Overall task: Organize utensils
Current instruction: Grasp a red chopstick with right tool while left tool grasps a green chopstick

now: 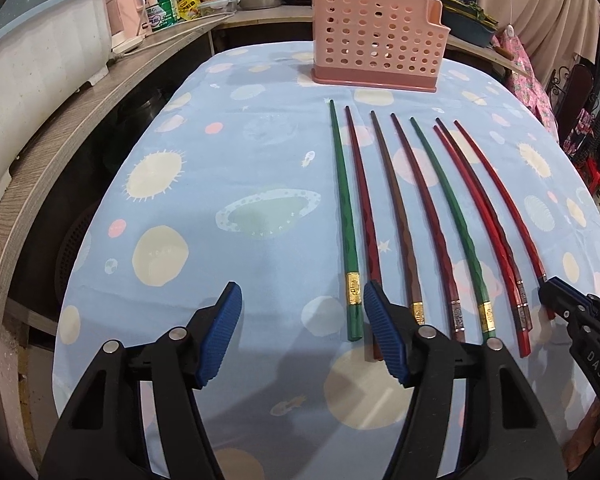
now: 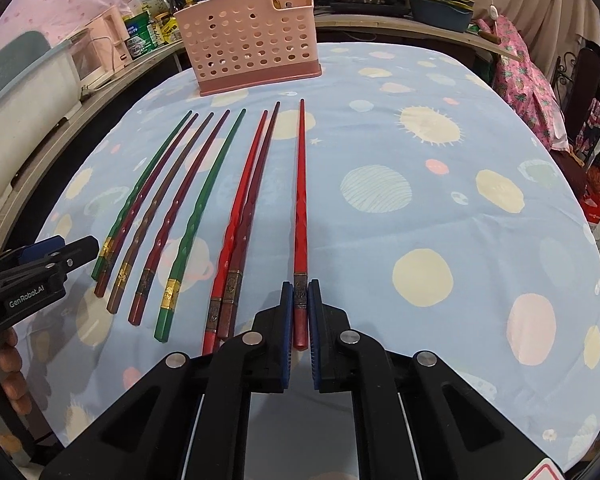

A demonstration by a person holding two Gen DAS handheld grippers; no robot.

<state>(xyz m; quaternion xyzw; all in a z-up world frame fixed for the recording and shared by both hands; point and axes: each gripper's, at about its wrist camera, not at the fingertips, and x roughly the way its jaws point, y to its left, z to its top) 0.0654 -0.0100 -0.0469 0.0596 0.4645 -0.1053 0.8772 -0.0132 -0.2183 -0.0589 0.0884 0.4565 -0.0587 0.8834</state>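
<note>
Several chopsticks lie side by side on the blue planet-print cloth (image 1: 240, 168), tips toward a pink perforated utensil holder (image 1: 376, 40) (image 2: 252, 36) at the far edge. My left gripper (image 1: 300, 296) is open just above the cloth. The butt end of the leftmost green chopstick (image 1: 349, 232) lies between its fingers, close to the right one and untouched. My right gripper (image 2: 300, 286) is shut on the butt end of the rightmost red chopstick (image 2: 300, 184), which lies apart from the others. Whether that chopstick is off the cloth I cannot tell.
A wooden counter (image 1: 60, 128) with a white tub, bottles and pots curves along the left and back. Pink clothing (image 2: 528, 80) and red stools stand past the table's right edge. Bare cloth (image 2: 440, 200) spreads right of the chopsticks. A person's fingers (image 2: 10, 364) hold the left gripper.
</note>
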